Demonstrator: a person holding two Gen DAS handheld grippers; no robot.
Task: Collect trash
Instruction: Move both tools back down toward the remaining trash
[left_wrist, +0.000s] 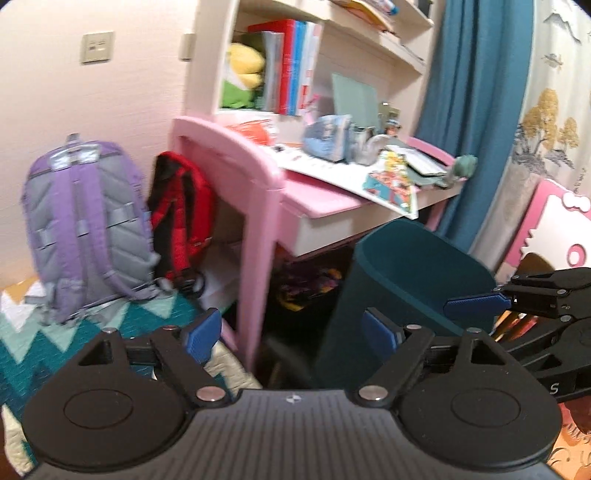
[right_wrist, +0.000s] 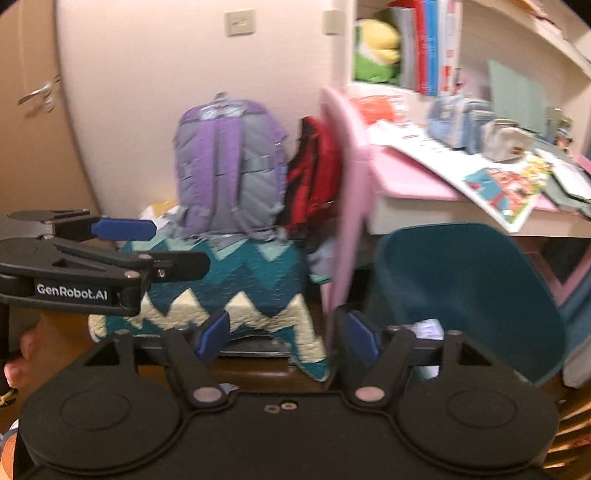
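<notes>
A dark teal trash bin stands on the floor in front of the pink desk; it also shows in the right wrist view, with white crumpled paper inside. My left gripper is open and empty, just left of the bin. My right gripper is open and empty, its right finger near the bin's rim. The right gripper also shows at the right edge of the left wrist view. The left gripper shows at the left of the right wrist view.
A purple backpack and a red-black bag sit left of the desk on a zigzag quilt. The desk top holds books, papers and pouches. A blue curtain hangs at right.
</notes>
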